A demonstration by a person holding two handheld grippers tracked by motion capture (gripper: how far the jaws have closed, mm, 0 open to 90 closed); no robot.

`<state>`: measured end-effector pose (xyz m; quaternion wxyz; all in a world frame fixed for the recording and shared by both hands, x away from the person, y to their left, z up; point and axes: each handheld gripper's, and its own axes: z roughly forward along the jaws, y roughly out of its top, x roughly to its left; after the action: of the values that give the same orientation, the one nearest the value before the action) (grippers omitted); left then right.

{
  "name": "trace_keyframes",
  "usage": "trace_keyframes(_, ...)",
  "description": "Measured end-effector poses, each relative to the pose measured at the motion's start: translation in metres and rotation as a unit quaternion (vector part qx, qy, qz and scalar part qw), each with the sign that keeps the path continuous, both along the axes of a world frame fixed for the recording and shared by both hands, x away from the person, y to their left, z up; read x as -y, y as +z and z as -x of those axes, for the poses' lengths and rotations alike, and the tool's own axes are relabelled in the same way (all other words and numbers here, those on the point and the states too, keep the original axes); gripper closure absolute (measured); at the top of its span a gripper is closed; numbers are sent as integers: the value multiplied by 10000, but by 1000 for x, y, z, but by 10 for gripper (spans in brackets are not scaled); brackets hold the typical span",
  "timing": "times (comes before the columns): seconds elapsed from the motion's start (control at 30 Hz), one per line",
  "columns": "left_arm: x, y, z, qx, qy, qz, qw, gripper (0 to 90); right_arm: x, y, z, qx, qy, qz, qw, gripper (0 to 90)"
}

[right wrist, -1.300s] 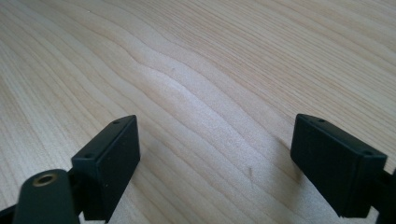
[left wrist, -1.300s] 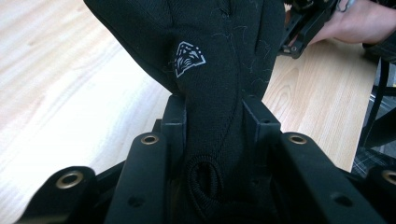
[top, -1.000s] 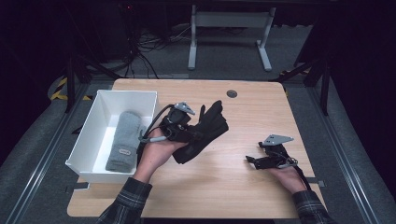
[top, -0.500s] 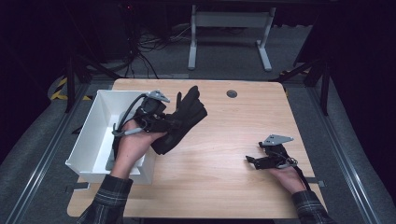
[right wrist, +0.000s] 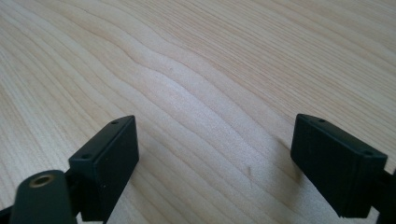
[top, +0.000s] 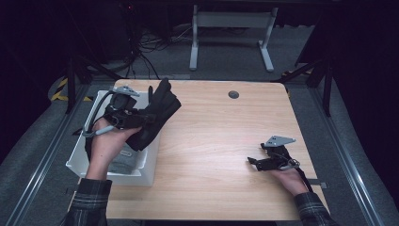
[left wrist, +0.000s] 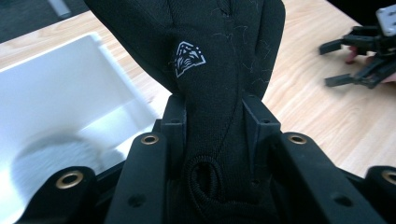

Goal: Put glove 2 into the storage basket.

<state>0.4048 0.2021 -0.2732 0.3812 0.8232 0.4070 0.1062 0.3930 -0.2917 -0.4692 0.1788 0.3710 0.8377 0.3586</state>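
- Left claw (top: 141, 117) held up above the white bin (top: 150, 162) at the left edge of the tabletop (top: 221, 141); its jaws are pinched on a black glove (top: 157, 113).
- In the left gripper view the left claw (left wrist: 215, 121) has the black glove (left wrist: 201, 51) squeezed between both jaws near the cuff; a small white logo shows on the fabric above the jaws.
- Glove is off the tabletop, hanging partly over the bin's right wall, its fingers pointing toward the far edge.
- Left hand (top: 108, 143) wraps the gripper handle, plaid sleeve (top: 89, 202) at the near edge; a cable loops off the gripper over the bin.
- White bin (left wrist: 70, 93) sits at the near-left part of the tabletop; a folded grey cloth item (top: 123, 160) lies inside it near the front wall. It's blurred in the left gripper view, kind can't be told.
- Right claw (top: 254, 162) rests low at the near-right part of the tabletop, well apart from the glove and bin, jaws spread, nothing between them.
- Right gripper view: the right claw (right wrist: 215, 154) has jaws wide apart over bare wood grain, tabletop (right wrist: 196, 70) just under them.
- Right hand (top: 287, 179) grips the handle from the near edge; grey three-cornered plate on top.
- Right gripper also seen far off in the left gripper view, top right, jaws apart.
- Small dark round grommet (top: 233, 94) in the tabletop near the far edge, centre.
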Motion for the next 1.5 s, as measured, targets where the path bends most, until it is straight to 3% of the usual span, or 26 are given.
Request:
trace_keyframes(0.3,-34,-5,0,-57,454,-29,9989,675,0,0,0,0,-3,0,10000,153)
trace_keyframes(0.53,-54,-23,0,-211,845,-248,9959,675,0,0,0,0,-18,-1,10000,153)
trace_keyframes(0.87,-61,-61,-13,-517,1105,-530,9911,674,0,0,0,10,-21,10,10000,153)
trace_keyframes(1.0,-59,-75,-19,-641,1130,-520,9902,671,0,0,0,11,-15,1,10000,153)
trace_keyframes(1.2,-57,-98,-30,-859,1156,-655,9874,661,0,0,0,13,-14,2,10000,153)
trace_keyframes(1.33,-58,-108,-32,-902,1210,-781,9855,643,0,0,0,13,-15,1,10000,153)
trace_keyframes(1.4,-60,-108,-32,-879,1258,-784,9850,616,0,0,0,13,-14,1,10000,153)
trace_keyframes(1.5,-62,-107,-32,-845,1339,-734,9847,491,0,0,0,13,-14,3,10000,153)
